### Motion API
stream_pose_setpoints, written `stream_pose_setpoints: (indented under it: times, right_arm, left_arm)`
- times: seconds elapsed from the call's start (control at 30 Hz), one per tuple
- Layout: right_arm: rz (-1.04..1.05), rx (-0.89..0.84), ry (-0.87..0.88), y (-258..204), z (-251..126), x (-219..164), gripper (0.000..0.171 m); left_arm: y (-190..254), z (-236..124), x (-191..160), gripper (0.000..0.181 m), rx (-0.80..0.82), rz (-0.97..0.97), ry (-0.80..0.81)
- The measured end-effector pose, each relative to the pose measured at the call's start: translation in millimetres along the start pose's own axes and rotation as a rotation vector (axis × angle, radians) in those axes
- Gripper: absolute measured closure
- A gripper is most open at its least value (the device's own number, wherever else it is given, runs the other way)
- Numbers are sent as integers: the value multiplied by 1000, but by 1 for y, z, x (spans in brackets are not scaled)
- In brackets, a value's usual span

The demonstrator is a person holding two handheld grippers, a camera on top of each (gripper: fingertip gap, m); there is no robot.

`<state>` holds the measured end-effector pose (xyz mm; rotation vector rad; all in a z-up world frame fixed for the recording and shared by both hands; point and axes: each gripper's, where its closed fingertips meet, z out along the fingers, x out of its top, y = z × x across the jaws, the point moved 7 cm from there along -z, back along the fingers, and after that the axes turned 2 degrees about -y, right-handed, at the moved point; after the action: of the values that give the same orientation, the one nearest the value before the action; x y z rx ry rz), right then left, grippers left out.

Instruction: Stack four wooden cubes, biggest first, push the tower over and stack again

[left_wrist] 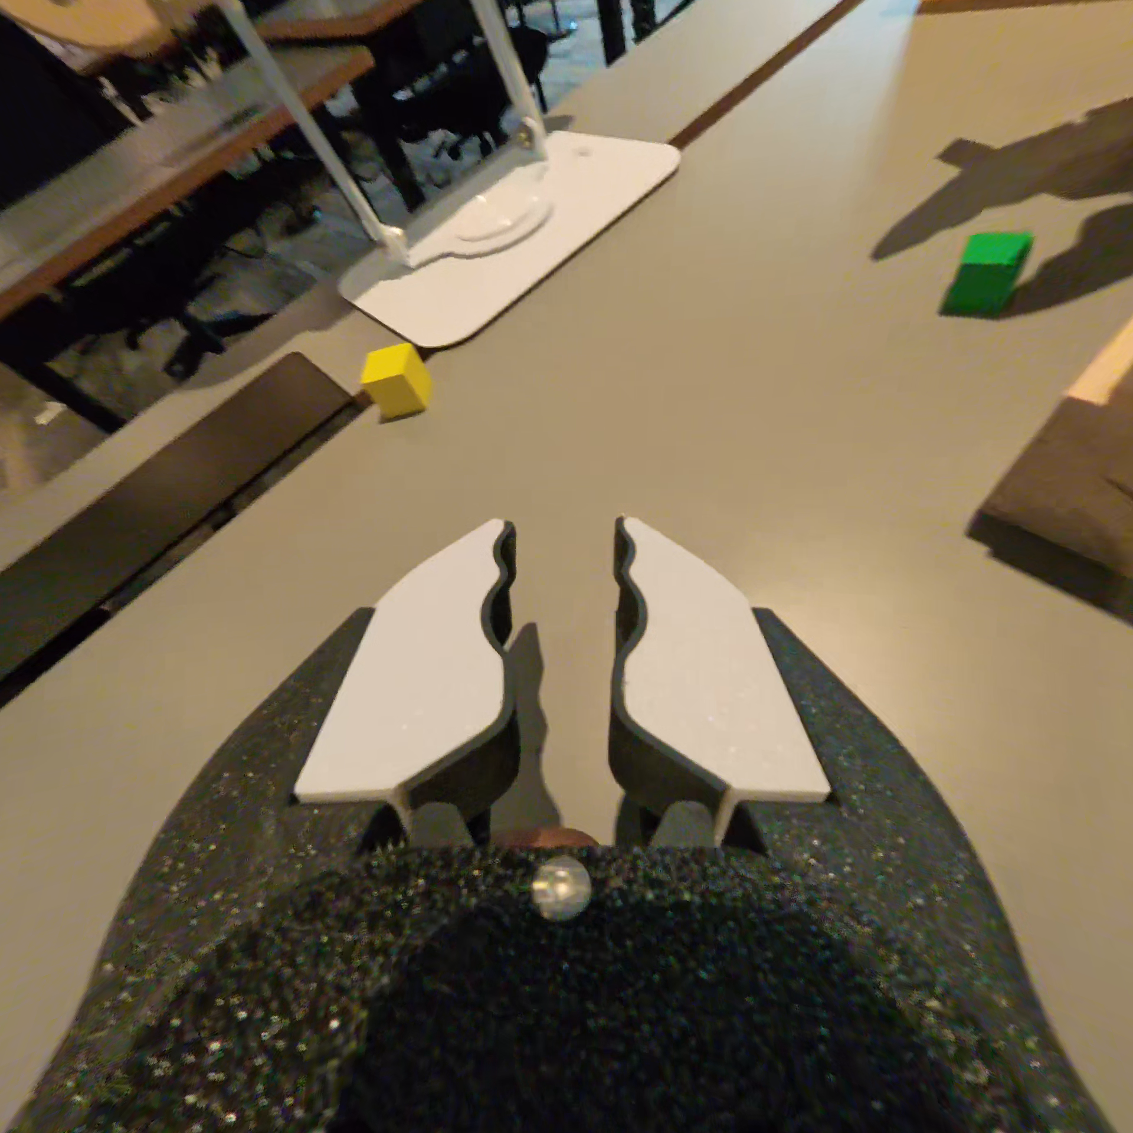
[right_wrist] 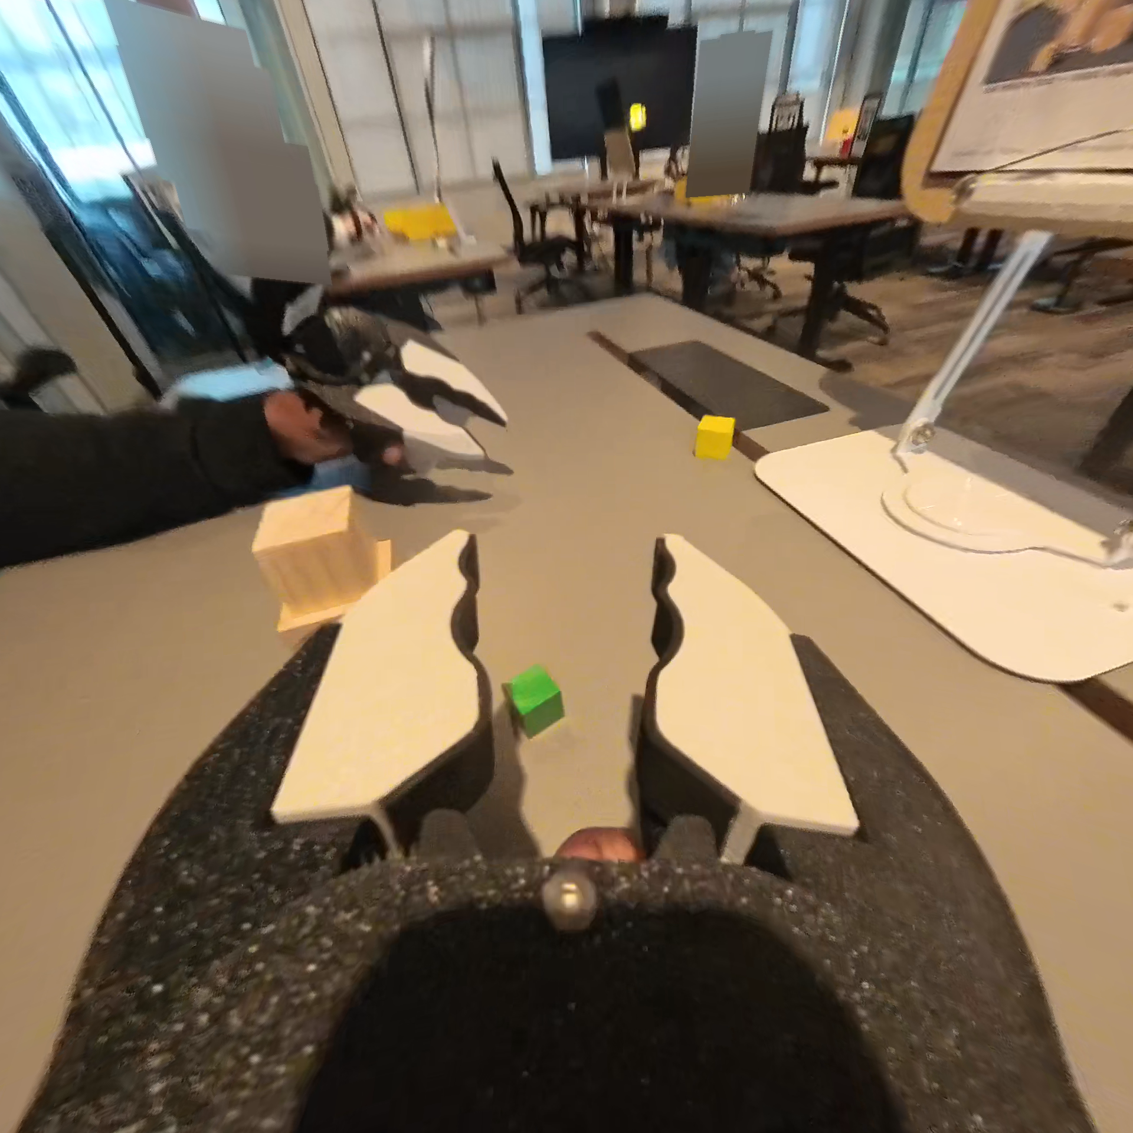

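The right claw (right_wrist: 564,549), released and empty, hangs above the small green cube (right_wrist: 535,700) lying between its fingers; lower squarely, probably rotating slightly, then close gently.

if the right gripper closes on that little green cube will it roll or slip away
The green cube probably won't roll: it sits flat on the table on a square face. It looks stiff and light, so it may skid if one finger touches first. It lies skewed between the open fingers of the right hand-held gripper, so it may twist on closing.
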<state>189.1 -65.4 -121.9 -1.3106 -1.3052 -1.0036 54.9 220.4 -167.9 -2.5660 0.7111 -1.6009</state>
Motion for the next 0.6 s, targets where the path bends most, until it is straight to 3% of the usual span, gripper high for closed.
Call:
stream_pose_setpoints:
  times: [0.17,0.4,0.6]
  right_arm:
    - [177,45,102,25,-5,-14,113]
    - [141,44,31,21,3,-18,114]
    - [195,81,48,25,1,-18,115]
  left_arm:
    - [-26,16,-1,151,71,20,-18]
    - [-70,86,20,134,50,-114,-95]
    - [-89,125,32,133,96,-133,-142]
